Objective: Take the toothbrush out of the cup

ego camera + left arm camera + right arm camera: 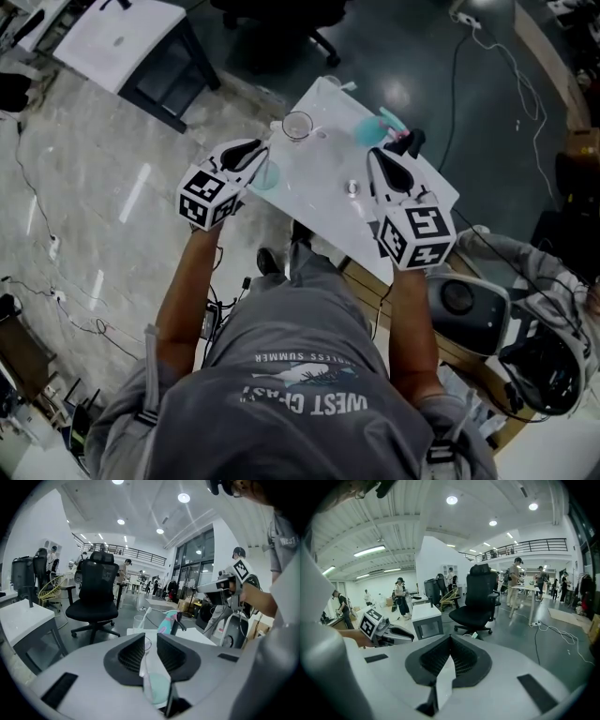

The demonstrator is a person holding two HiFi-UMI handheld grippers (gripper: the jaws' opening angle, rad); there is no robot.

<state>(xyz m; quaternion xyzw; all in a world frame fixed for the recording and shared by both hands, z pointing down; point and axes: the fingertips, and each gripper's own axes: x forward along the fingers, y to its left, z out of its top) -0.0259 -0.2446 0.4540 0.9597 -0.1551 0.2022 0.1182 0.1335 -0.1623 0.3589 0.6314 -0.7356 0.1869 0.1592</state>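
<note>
My shirt reads "WEST" and "SUMMER", upside down from above. On the white counter the toothbrush stands in a clear cup, ahead of my left hand-held gripper. Its jaws stand a little apart and grip nothing; a teal-bottomed cup shows through the gap. My right hand-held gripper is closed and empty.

Left hand-held gripper slightly parted, right hand-held gripper closed
</note>
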